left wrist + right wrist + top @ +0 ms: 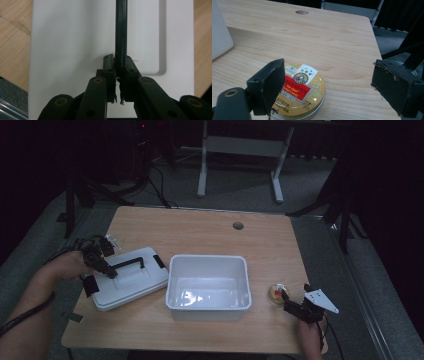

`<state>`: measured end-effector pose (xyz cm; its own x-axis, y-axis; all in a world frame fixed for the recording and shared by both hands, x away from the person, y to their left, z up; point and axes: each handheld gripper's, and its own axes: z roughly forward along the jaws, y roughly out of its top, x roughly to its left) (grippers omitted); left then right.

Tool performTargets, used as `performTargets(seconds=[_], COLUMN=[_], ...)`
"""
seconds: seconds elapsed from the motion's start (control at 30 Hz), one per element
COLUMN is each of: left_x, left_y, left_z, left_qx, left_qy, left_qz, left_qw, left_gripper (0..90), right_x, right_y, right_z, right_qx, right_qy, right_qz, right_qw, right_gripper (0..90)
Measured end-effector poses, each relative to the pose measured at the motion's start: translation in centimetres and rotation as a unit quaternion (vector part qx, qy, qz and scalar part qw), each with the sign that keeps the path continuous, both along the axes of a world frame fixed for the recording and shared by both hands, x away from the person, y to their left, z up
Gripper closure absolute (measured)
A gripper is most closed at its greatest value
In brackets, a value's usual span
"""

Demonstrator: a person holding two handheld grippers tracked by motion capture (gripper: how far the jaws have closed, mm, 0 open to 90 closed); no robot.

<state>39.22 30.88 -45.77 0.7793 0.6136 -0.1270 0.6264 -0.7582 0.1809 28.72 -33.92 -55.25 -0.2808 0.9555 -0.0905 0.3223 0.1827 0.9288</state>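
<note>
I see a counter [342,37] of pale, matt wood grain. The candy tin [303,93] looks like glossy gold metal with a printed label. The lid [75,37] and bin [208,264] look like smooth white plastic. My right tongs [337,85] carry rough, worn black pads [395,87].

You are working in a dim lab or recording room: your wooden counter [210,232] with a cable hole [238,226] stands on grey carpet [240,195], black stands [80,195] flank it, cables [157,187] trail across the floor, and a white-legged desk frame [240,150] sits behind.
</note>
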Motion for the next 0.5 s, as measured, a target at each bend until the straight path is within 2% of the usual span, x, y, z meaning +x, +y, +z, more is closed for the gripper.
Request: performTargets(seconds=[0.13, 0.17, 0.23, 0.5], left_x=[-0.1, -0.1, -0.2, -0.2], left_y=[-0.1, -0.1, -0.2, -0.3], left_z=[-1.1, -1.4, -1.8, -3.5], left_qx=[-0.002, -0.007, -0.002, 0.012], left_qy=[-0.004, 0.002, -0.001, 0.017], left_qz=[-0.006, -0.006, -0.012, -0.020], left_qw=[1.0000, 1.0000, 0.9999, 0.9996], left_gripper=[83.4, 83.4, 83.3, 83.1], right_x=[0.0, 0.0, 0.0, 0.1], right_y=[0.0, 0.0, 0.0, 0.0], right_z=[0.0, 0.0, 0.0, 0.0], right_qx=[0.000, 0.000, -0.001, 0.001], right_qy=[0.002, 0.003, 0.003, 0.007], right_qz=[0.002, 0.002, 0.002, 0.003], right_qw=[1.0000, 1.0000, 1.0000, 1.0000], right_gripper=[11.3, 11.4, 11.4, 11.4])
